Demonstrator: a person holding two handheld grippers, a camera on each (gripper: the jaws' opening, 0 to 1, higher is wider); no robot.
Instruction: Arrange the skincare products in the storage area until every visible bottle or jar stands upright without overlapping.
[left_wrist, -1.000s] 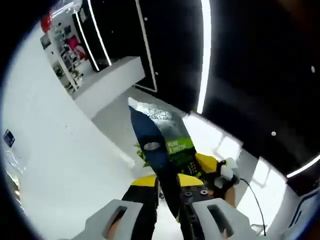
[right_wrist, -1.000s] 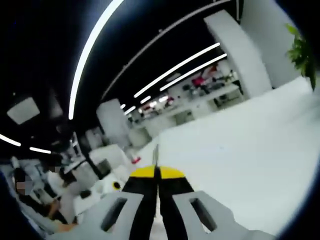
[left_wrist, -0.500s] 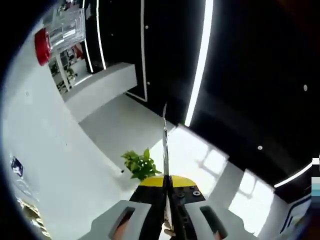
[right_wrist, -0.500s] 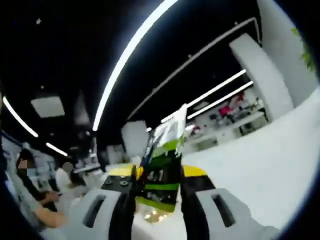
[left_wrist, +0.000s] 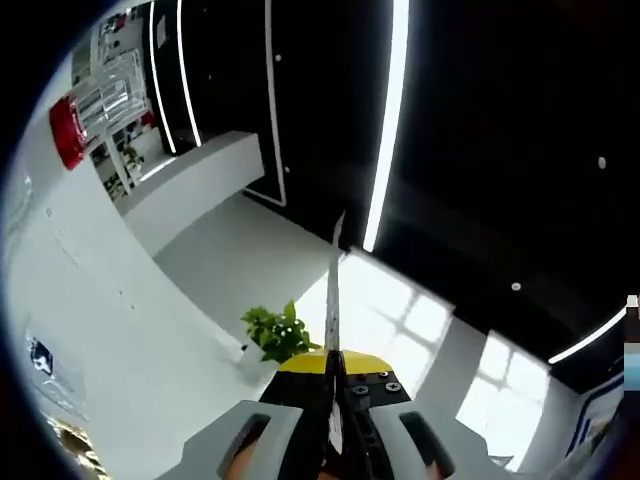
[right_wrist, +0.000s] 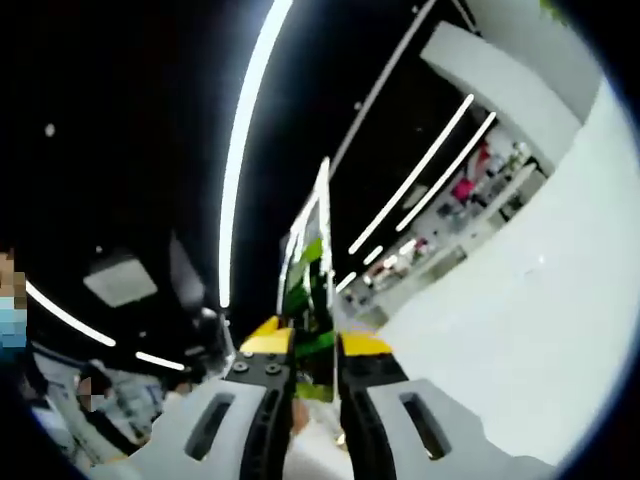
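Currently we have both tools raised toward the ceiling, off the storage area. Left tool (left_wrist: 335, 385) pinches a sachet (left_wrist: 332, 290) seen edge-on; right tool (right_wrist: 315, 355) grips a green sachet (right_wrist: 313, 290). Next, we judge: lower them to the desk.

The green-and-white sachet (right_wrist: 312, 300) in the right hand-held gripper (right_wrist: 313, 372) now turns nearly edge-on, where 0.5 s ago its printed face showed. The left hand-held gripper's (left_wrist: 335, 385) sachet (left_wrist: 332, 290) went edge-on too.
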